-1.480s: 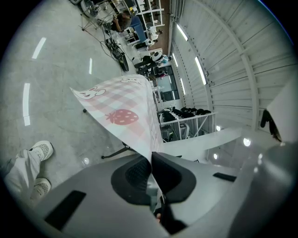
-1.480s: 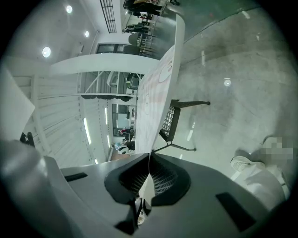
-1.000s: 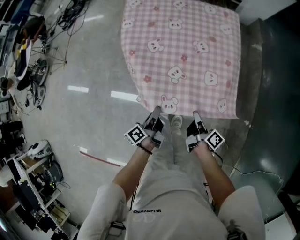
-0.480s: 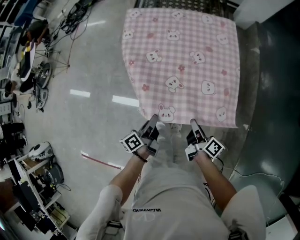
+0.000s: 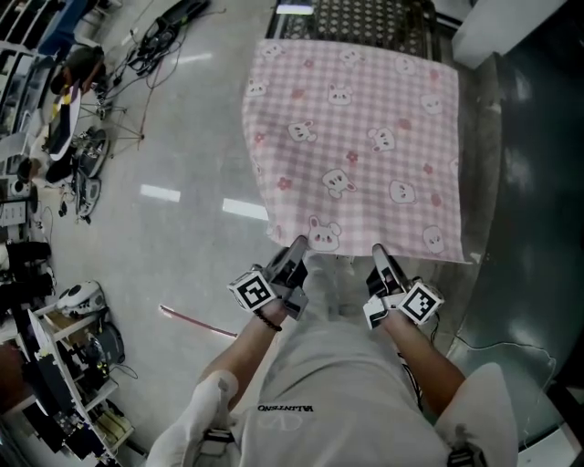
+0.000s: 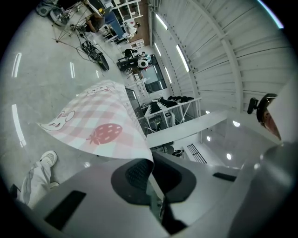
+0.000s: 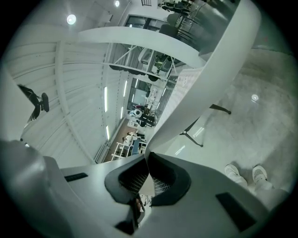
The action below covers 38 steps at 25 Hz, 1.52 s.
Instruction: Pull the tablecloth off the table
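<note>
The pink checked tablecloth [image 5: 360,150] with rabbit prints stretches away from me, held up by its near edge. My left gripper [image 5: 297,249] is shut on the near left part of that edge, my right gripper [image 5: 378,254] on the near right part. In the left gripper view the printed cloth [image 6: 100,125] runs into the closed jaws of the left gripper [image 6: 150,163]. In the right gripper view the cloth's pale underside [image 7: 207,74] rises out of the shut right gripper [image 7: 148,163]. Beyond the cloth's far edge shows the table's dark perforated top [image 5: 365,20].
Cables, stands and gear litter the floor at the left [image 5: 78,137]. Shelving with equipment stands at lower left [image 5: 55,365]. A thin red rod [image 5: 196,321] lies on the floor. A dark floor strip [image 5: 538,219] runs along the right. My shoes [image 7: 247,174] are below.
Both grippers have come back toward me with the cloth's near edge. The cloth has slid with them, and the table's dark top now shows past its far edge.
</note>
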Motion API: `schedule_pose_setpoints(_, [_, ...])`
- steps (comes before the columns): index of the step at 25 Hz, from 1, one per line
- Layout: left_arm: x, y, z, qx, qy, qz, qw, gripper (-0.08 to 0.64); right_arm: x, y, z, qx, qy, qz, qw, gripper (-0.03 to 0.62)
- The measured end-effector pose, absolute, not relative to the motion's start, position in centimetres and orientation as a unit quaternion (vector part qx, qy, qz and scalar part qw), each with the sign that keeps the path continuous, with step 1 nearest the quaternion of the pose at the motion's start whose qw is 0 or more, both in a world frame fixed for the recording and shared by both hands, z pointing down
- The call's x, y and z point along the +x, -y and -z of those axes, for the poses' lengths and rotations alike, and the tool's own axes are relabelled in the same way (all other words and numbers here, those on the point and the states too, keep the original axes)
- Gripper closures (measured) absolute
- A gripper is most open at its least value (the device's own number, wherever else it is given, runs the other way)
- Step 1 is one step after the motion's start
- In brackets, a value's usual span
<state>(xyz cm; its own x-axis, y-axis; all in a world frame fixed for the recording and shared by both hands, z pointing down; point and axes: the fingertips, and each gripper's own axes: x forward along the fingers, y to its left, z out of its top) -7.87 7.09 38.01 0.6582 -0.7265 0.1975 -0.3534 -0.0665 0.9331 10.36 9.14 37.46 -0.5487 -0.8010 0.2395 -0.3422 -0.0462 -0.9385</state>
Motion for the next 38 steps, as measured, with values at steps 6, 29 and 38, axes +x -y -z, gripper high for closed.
schedule_pose_setpoints(6, [-7.5, -6.3, -35.2, 0.731, 0.365, 0.167, 0.552, 0.557, 10.3, -8.4, -35.5, -0.406, -0.674, 0.582, 0.205, 0.581])
schedule_pose_setpoints(29, [-6.1, -4.7, -26.5, 0.757, 0.327, 0.199, 0.53, 0.555, 11.2, -5.9, -27.0, -0.347, -0.719, 0.556, 0.233, 0.578])
schedule_pose_setpoints(38, [-5.3, -4.3, -25.8, 0.764, 0.309, 0.191, 0.533, 0.555, 10.9, -5.5, -27.2, -0.35, -0.719, 0.559, 0.222, 0.578])
